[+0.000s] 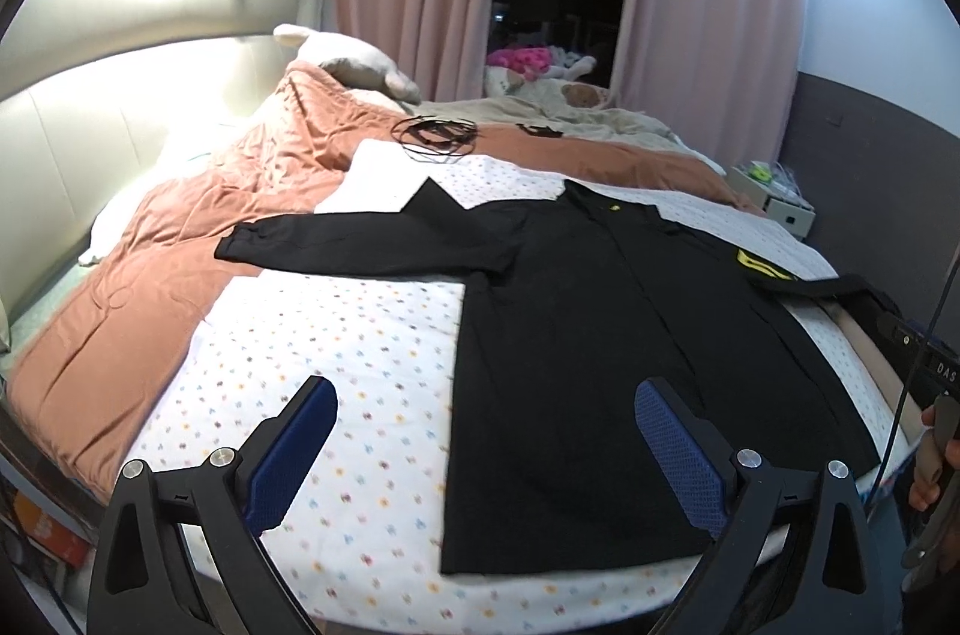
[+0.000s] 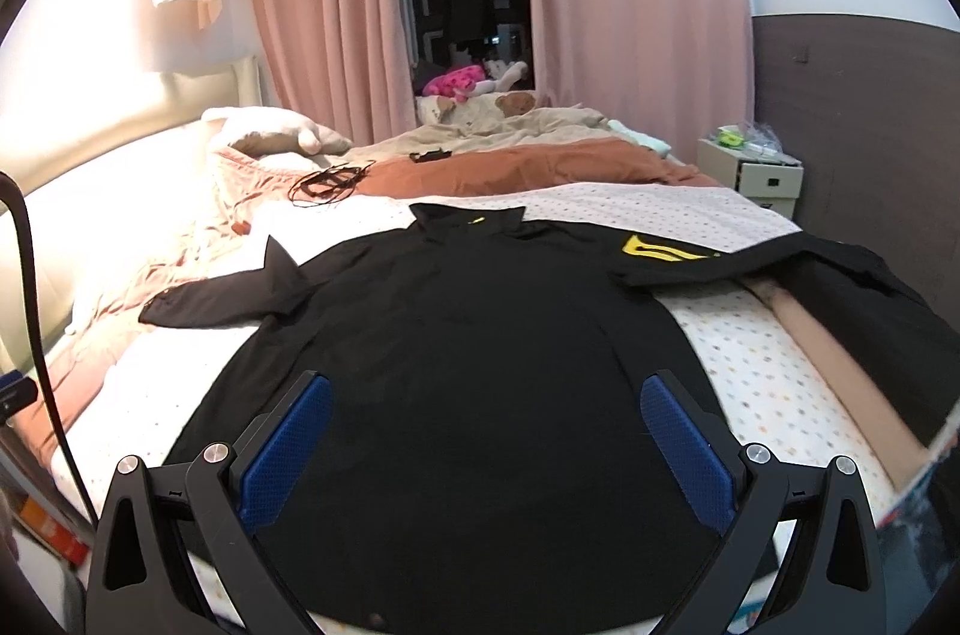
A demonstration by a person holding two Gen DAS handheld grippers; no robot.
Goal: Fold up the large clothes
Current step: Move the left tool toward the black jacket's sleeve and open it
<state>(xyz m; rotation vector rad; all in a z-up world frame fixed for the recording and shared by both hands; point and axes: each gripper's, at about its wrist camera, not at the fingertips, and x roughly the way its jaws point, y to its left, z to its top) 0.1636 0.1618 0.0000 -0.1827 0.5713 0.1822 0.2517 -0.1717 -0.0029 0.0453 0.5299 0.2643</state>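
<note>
Now the bed (image 1: 360, 335) takes most of both views, covered with a white sheet with small coloured dots. On it lies a black shirt (image 1: 600, 335), spread flat with the collar toward the far side and the hem toward the cameras. One sleeve (image 1: 360, 248) goes out straight to the left and its cuff reaches the orange-brown quilt (image 1: 198, 239). The other sleeve (image 2: 780, 257), with a yellow mark near the shoulder, goes to the right and hangs over the right edge of the bed.

The left gripper (image 1: 486, 449) hovers above the near left part of the shirt: its left finger is over the bare sheet, its right finger over the black cloth, and the left side edge of the shirt runs between them. Its blue pads are spread wide and hold nothing. The right gripper (image 2: 486, 446) hovers over the lower middle of the shirt, also spread wide and empty, with black cloth under both fingers.

To the left of the shirt, a wide part of the sheet is free. On the right, only a narrow strip of sheet stays before the mattress edge. Behind the collar lie the quilt, a coil of black cable (image 1: 435, 134) and a small nightstand (image 2: 762, 167) by the wall.
</note>
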